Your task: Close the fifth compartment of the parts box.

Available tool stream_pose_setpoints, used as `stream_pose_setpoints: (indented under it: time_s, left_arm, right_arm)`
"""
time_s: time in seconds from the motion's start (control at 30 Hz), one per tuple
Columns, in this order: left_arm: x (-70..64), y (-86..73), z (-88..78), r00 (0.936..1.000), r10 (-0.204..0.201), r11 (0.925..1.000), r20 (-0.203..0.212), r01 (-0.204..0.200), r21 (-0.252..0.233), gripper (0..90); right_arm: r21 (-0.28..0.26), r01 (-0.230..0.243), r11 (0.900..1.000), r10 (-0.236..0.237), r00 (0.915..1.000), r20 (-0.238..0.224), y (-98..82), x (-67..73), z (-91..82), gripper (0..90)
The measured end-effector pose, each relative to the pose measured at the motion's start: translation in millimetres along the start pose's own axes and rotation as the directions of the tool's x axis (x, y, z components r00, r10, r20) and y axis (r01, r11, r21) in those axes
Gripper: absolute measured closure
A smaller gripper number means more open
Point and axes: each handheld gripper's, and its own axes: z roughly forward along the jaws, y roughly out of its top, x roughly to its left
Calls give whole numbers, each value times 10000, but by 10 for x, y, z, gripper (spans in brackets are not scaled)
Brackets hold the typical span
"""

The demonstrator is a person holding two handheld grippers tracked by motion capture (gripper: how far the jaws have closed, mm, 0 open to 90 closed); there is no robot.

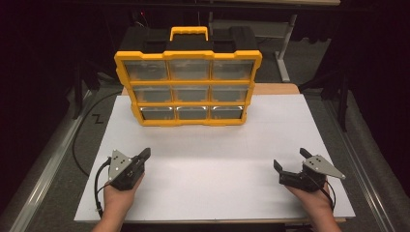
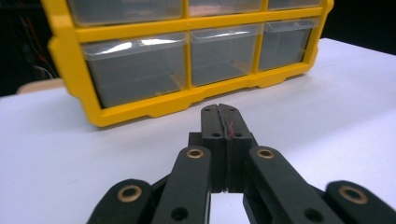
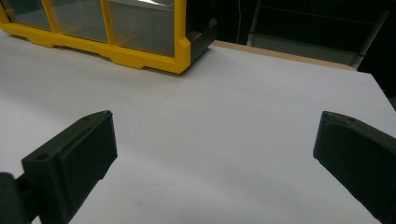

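Two claws rested low over the near edge of the white table [image 1: 217,164], one at each side, well apart from each other and from the work piece. The left claw [image 1: 145,154] was clenched: in the left gripper view its jaws met flat with nothing between them [image 2: 223,122]. The right claw [image 1: 291,159] was released, jaws spread wide over bare table in the right gripper view [image 3: 210,154]. Judged as a start posture, both hands parked clear so the front of the cabinet stayed reachable.

The yellow drawer organizer [image 1: 188,89] stood upright at the far middle of the table, its face of nine clear drawers turned toward the person, probably so the drawers could be pulled straight toward the near side. Its carry handle [image 1: 189,33] pointed up at the far top.

Drawer contents could not be made out; the clear fronts showed only glare and grey. The left gripper view cut off the organizer's top row [image 2: 187,56], and the right gripper view caught just its lower right corner [image 3: 140,42]. The black back of the case was mostly lost against the dark room. The forearms were cropped at the bottom edge.
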Motion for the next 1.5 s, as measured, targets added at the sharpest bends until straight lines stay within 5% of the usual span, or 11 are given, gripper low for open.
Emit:
stream_pose_setpoints:
  time_s: [0.17,0.27,0.43,0.73,0.87,1.3,1.43,1.5]
  left_arm:
    - [70,-34,-80,9997,9,9999,256,-4,-173,882]
    - [185,-70,-97,9968,-696,9971,402,707,-284,860]
    - [266,-125,-89,9952,-929,9956,312,932,-81,774]
    - [144,-106,-61,9999,-128,9998,-16,129,126,464]
    - [131,-110,-60,10000,-28,9998,-31,28,209,443]
    - [173,-95,-52,9992,-381,9989,110,378,293,216]
    - [192,-74,-36,9989,-468,9975,19,467,535,10]
    - [195,-76,-32,9986,-513,9970,141,504,579,2]
  right_arm:
    - [1,-46,10000,46,10000,-12,0,-5,3,11]
    - [71,-65,10000,65,10000,0,-6,0,16,11]
    - [64,-154,9999,154,9999,70,-6,0,-4,11]
    - [-28,-157,9999,157,9999,13,0,-6,-30,11]
    - [-6,-127,9999,127,9999,-4,1,-1,-25,12]
    - [11,-103,9999,103,9999,-31,-1,1,-18,11]
    - [-21,-61,10000,61,10000,-29,3,9,-20,11]
    - [-16,-64,10000,64,10000,-34,3,10,-19,11]
